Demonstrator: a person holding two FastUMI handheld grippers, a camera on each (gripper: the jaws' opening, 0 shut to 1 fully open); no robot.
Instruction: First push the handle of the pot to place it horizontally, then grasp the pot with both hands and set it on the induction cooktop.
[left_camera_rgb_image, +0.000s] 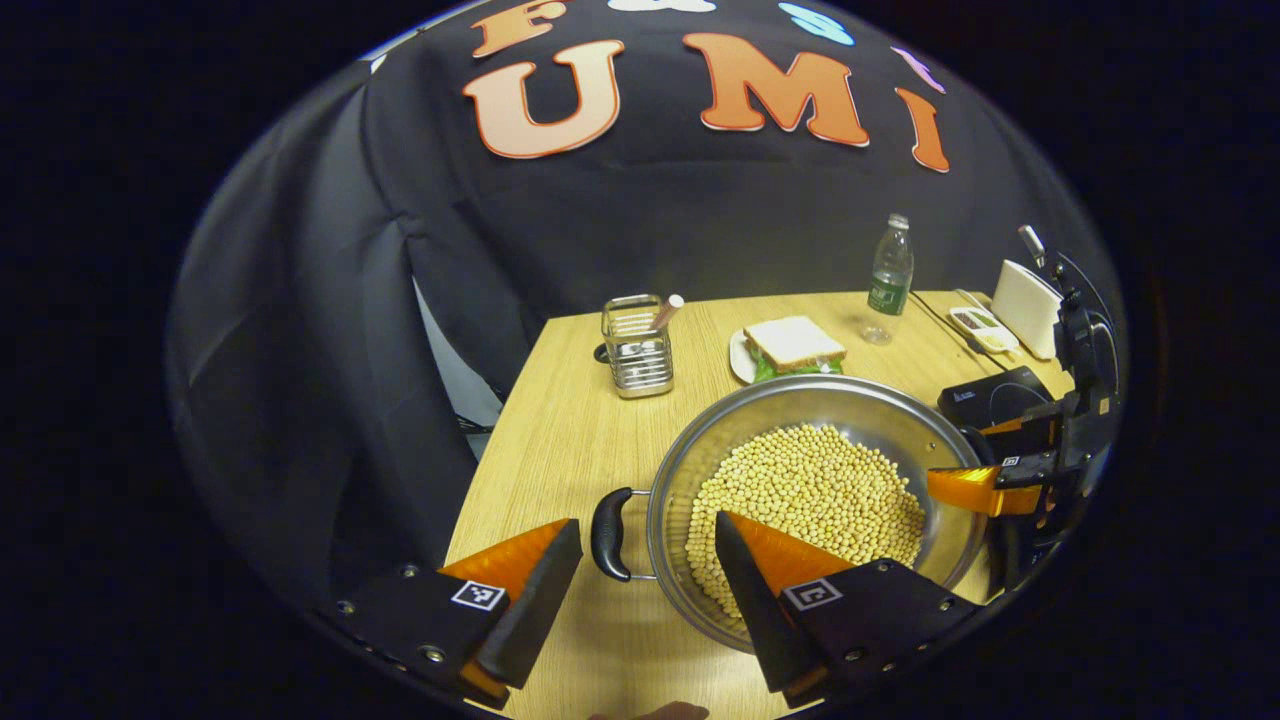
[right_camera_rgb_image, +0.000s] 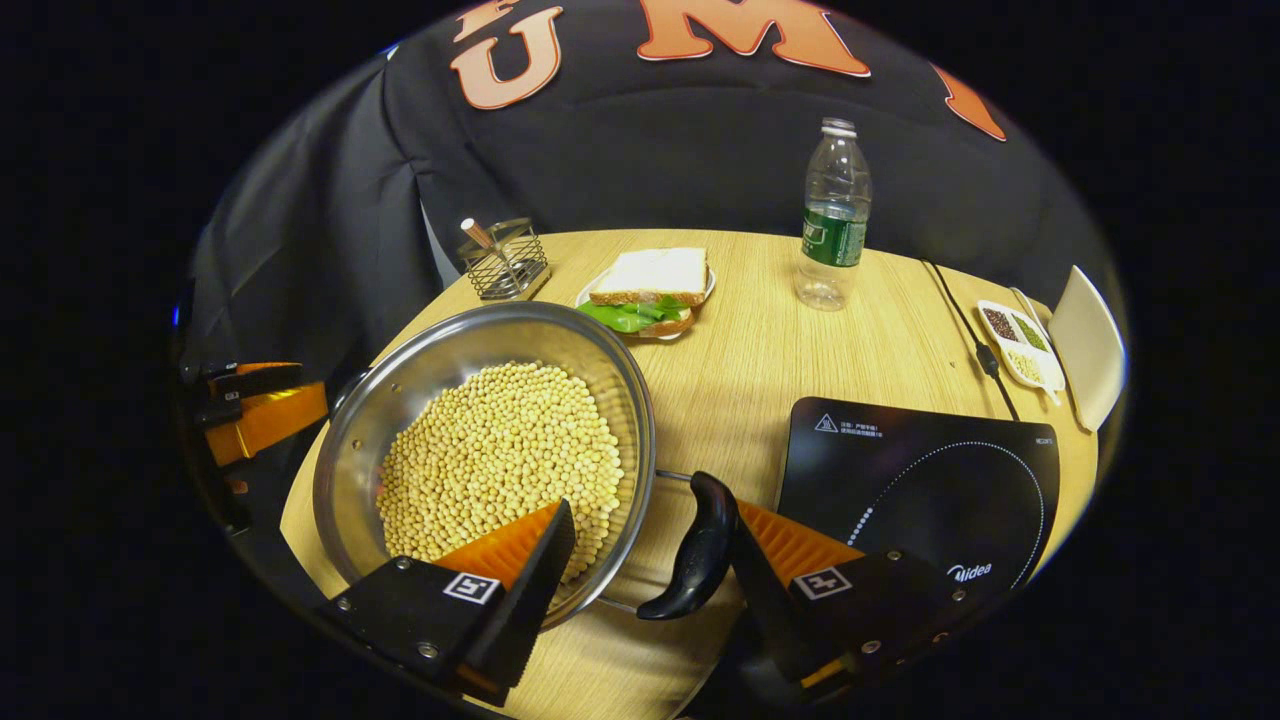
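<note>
While both tongs stand spread around the pot's (left_camera_rgb_image: 812, 490) rim, nothing clamped yet. Pot on the wooden tabletop (left_camera_rgb_image: 560, 430), wide and shiny, holding a bed of pale beans (left_camera_rgb_image: 810, 500) — beside the black cooktop (right_camera_rgb_image: 925, 485), not on it.

Left tongs (left_camera_rgb_image: 648, 585): open, one finger outside the left black handle (left_camera_rgb_image: 610, 533), the other over the beans inside the rim; handle in the gap between them, touched by neither as far as can be told.

Right tongs (right_camera_rgb_image: 650, 560): open too, one finger inside the bowl over the beans, the other right against the black handle (right_camera_rgb_image: 697, 548) on the cooktop side — contact likely, hard to confirm. Seen from the left gripper view, at the pot's far rim.

Behind the pot: sandwich on a plate (right_camera_rgb_image: 650, 290), wire holder (right_camera_rgb_image: 505, 262), plastic bottle (right_camera_rgb_image: 832, 215). Off to the right edge, a small dish of spices (right_camera_rgb_image: 1018, 345).
</note>
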